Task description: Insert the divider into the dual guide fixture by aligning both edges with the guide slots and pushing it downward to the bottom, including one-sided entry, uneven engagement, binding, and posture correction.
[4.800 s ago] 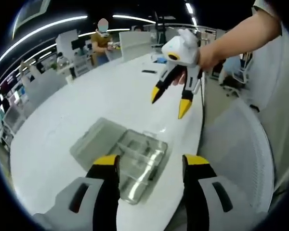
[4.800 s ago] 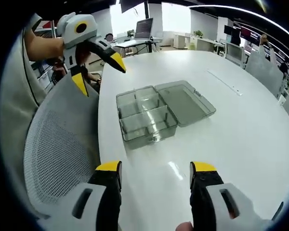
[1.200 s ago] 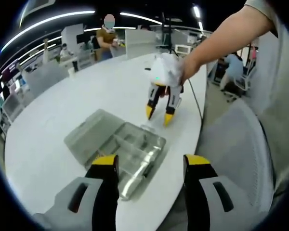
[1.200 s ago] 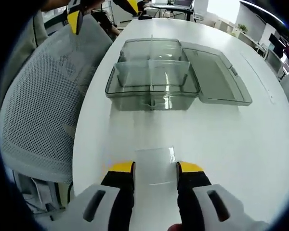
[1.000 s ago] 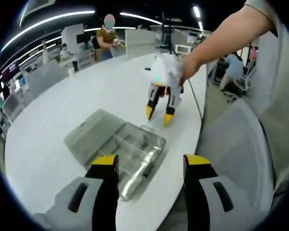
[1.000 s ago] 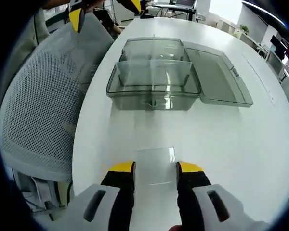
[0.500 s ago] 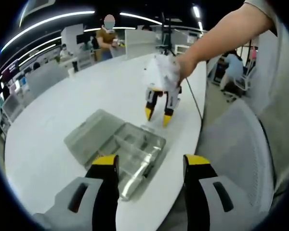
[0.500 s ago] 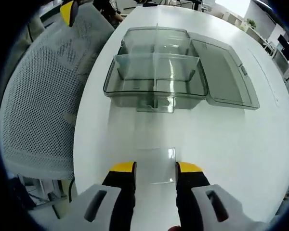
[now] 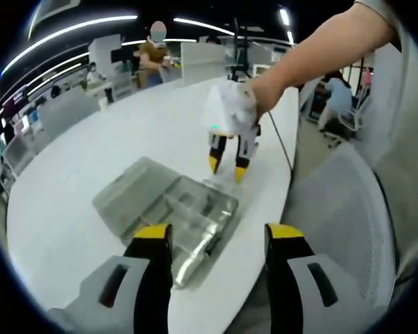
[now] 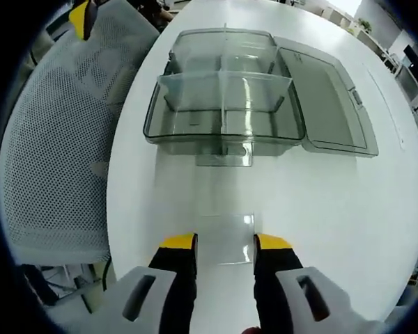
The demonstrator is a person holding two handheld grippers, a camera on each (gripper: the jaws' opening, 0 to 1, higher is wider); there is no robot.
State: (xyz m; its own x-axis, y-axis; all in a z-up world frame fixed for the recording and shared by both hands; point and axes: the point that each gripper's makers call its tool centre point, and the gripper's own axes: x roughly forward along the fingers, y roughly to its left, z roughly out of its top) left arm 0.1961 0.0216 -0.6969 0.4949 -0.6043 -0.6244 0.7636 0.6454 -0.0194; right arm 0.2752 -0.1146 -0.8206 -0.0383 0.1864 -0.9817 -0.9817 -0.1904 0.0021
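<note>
A clear grey compartment box [image 10: 223,115] stands on the white table [image 10: 334,209] with its lid [image 10: 327,90] folded open to the right. My right gripper [image 10: 225,242] is shut on the clear divider [image 10: 225,233], a thin see-through plate held flat between its yellow tips, a short way in front of the box's latch side. In the left gripper view a hand holds that right gripper [image 9: 226,169] pointing down just past the box [image 9: 171,212]. My left gripper [image 9: 219,234] hangs open over the table's near edge with nothing between its jaws.
A grey mesh office chair [image 10: 56,146] stands against the table's edge beside the box, also seen as a chair [image 9: 341,209] in the left gripper view. Desks, monitors and a person [image 9: 155,56] are at the room's far end. Bare tabletop [image 9: 90,153] stretches beyond the box.
The right gripper has moved closer to the box with the divider still in its jaws, and now looks down on it more steeply. The left gripper has stayed put.
</note>
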